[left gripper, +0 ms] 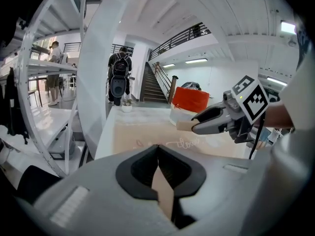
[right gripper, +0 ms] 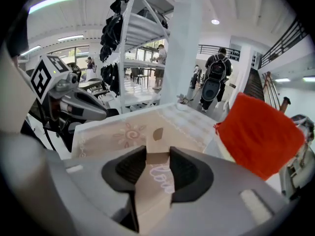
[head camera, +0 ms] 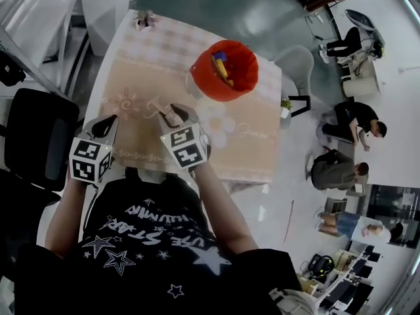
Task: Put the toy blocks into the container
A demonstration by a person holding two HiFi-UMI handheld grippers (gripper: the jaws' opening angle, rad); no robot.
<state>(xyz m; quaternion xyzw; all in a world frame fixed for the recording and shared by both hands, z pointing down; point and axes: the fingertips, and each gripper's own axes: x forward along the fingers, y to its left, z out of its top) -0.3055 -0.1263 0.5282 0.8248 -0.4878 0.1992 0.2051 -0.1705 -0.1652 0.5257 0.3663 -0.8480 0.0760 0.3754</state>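
A red container (head camera: 226, 71) stands on the far right part of the table (head camera: 131, 71), with colourful toy blocks (head camera: 221, 63) inside. My right gripper (head camera: 176, 115) is near the table's middle, short of the container, shut on a tan wooden block (right gripper: 158, 149). In the left gripper view that block (left gripper: 184, 126) sticks out of the right gripper (left gripper: 196, 127), above the tablecloth. The container (right gripper: 258, 134) lies ahead and to the right in the right gripper view. My left gripper (head camera: 105, 126) hovers at the table's left front, shut, fingertips meeting, nothing held (left gripper: 157, 147).
A black office chair (head camera: 36, 136) and a white shelf frame (head camera: 39, 18) stand left of the table. A small plant (head camera: 144, 20) sits on the far corner. A grey chair (head camera: 298, 61) and several people (head camera: 338, 169) are to the right.
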